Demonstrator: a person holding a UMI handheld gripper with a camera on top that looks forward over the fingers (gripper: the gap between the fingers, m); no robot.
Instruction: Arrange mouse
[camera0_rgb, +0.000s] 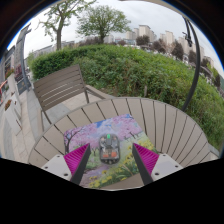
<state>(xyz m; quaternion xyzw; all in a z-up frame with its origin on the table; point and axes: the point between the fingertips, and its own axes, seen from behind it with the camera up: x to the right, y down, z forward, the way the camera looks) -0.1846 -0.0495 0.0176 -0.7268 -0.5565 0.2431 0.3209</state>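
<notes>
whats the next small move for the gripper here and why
Probably close the fingers. The mouse sits on the colourful mat between the open gripper's pink pads, with a gap showing at each side, so nothing grips it yet.

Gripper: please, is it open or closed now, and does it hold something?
Gripper: open, holding nothing; the mouse rests on the mouse pad between its fingers, with a gap at each side.
</notes>
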